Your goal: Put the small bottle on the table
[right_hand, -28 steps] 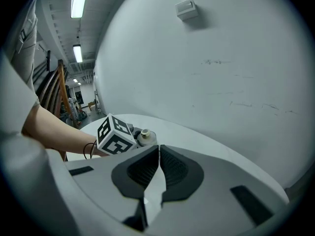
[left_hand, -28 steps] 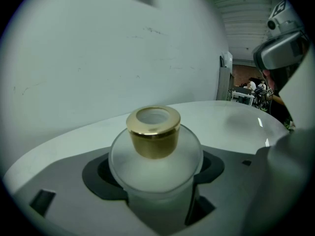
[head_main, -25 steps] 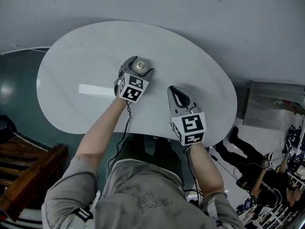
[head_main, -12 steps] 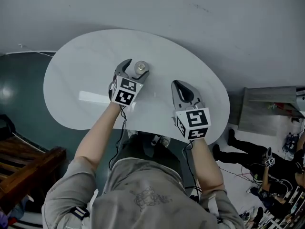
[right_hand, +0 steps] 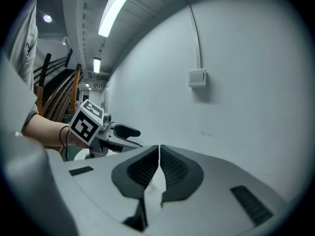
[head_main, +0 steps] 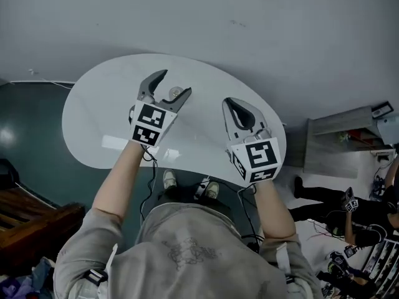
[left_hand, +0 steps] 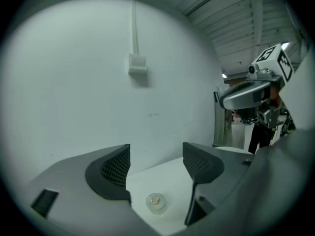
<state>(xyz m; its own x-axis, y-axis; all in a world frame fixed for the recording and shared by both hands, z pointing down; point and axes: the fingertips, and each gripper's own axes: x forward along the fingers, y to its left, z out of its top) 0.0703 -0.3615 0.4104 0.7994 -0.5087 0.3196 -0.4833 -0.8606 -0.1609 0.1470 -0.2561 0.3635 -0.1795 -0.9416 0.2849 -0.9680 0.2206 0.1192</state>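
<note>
A small clear bottle with a metal cap [head_main: 177, 93] stands upright on the white oval table [head_main: 100, 117]. In the left gripper view the bottle [left_hand: 156, 202] shows on the tabletop below and between the jaws. My left gripper [head_main: 169, 85] is open and raised above the bottle, with nothing between its jaws. My right gripper [head_main: 234, 106] hovers over the table's right part, jaws shut and empty. In the right gripper view its jaws [right_hand: 160, 157] meet tip to tip, and the left gripper [right_hand: 125, 131] shows beyond them.
A grey wall rises just behind the table, with a small white box [left_hand: 138, 63] and cable on it. A dark wooden chair [head_main: 25, 210] stands at the lower left. People and gear [head_main: 349, 210] are on the floor at the right.
My left gripper has opened, let go of the bottle and lifted away from it. The bottle stays on the table. The right gripper has kept shut and shifted slightly.
</note>
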